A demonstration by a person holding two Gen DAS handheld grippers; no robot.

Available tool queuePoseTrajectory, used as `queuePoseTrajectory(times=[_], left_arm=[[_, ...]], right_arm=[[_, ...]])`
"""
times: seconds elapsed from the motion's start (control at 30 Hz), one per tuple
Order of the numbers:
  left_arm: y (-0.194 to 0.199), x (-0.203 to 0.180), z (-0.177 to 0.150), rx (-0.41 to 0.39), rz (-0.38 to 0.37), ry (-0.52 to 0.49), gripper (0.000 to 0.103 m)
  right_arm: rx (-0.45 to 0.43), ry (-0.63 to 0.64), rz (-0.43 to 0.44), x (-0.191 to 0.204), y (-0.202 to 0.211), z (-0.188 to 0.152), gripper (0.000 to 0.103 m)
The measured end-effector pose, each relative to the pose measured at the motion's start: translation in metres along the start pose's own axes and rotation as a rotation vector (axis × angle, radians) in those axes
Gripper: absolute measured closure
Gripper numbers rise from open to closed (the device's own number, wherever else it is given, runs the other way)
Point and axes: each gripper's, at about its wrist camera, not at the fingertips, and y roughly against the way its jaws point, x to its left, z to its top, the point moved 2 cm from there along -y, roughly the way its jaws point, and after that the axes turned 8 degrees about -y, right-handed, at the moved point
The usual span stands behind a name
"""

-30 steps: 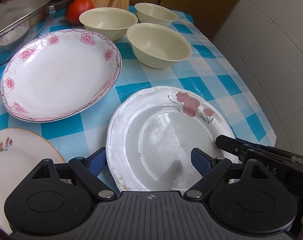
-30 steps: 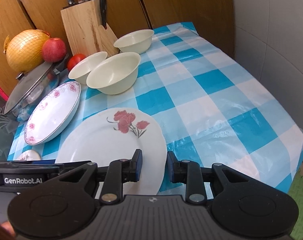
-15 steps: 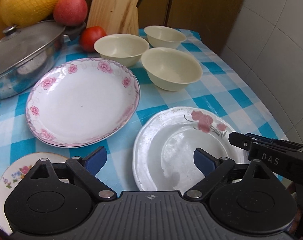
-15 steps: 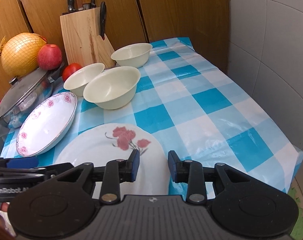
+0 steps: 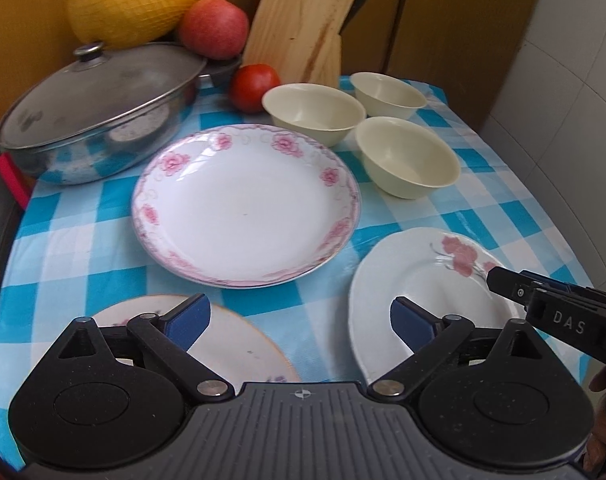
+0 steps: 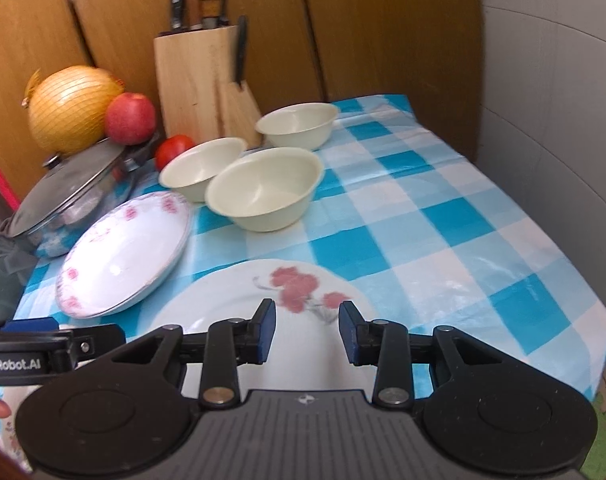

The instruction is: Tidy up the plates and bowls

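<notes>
Left wrist view first: the desk [image 5: 83, 216] is covered in a blue and white checked plastic cloth and sits in a corner, with brown wooden panels behind it and pale grey wall tiles on the right. The left gripper [image 5: 299, 318] hangs over the near edge with its jaws spread wide and nothing between them. Under its left finger is a gold-rimmed plate [image 5: 243, 344]; under the right one is a white plate with red flowers [image 5: 415, 276]. Further in sits a big pink-flowered plate [image 5: 245, 204], and behind that three cream bowls [image 5: 313, 108] [image 5: 389, 90] [image 5: 409, 156] bunched close together. Back left there's a lidded steel pan [image 5: 91, 112], with a netted pomelo [image 5: 135, 0] and an apple [image 5: 213, 26] behind it, then a tomato [image 5: 255, 88] and a wooden knife block [image 5: 303, 24]. The right gripper pokes in from the right, over the red-flower plate.

Right wrist view: the right gripper [image 6: 307, 330] hovers over the near rim of the red-flower plate [image 6: 231, 300], jaws partly apart, not holding anything. The pink-flowered plate [image 6: 123, 256] is off to the left, with the bowls [image 6: 265, 190] [image 6: 201, 168] [image 6: 297, 124] beyond. The right half of the desk [image 6: 443, 220] is just bare checked cloth running up to the grey wall. Knife handles stick out of the block [image 6: 199, 76].
</notes>
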Motion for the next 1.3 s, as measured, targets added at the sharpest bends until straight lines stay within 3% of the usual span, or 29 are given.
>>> queuePoseTrajectory(times=[0.47, 1.3], left_arm=[[0.014, 0.035, -0.010, -0.008, 0.057, 0.058, 0.002], [0.027, 0.089, -0.032, -0.003, 0.165, 0.128, 0.000]], right_arm=[[0.026, 0.097, 0.111, 0.054, -0.007, -0.016, 0.070], [0.059, 0.187, 0.230, 0.103, -0.015, -0.040, 0.069]])
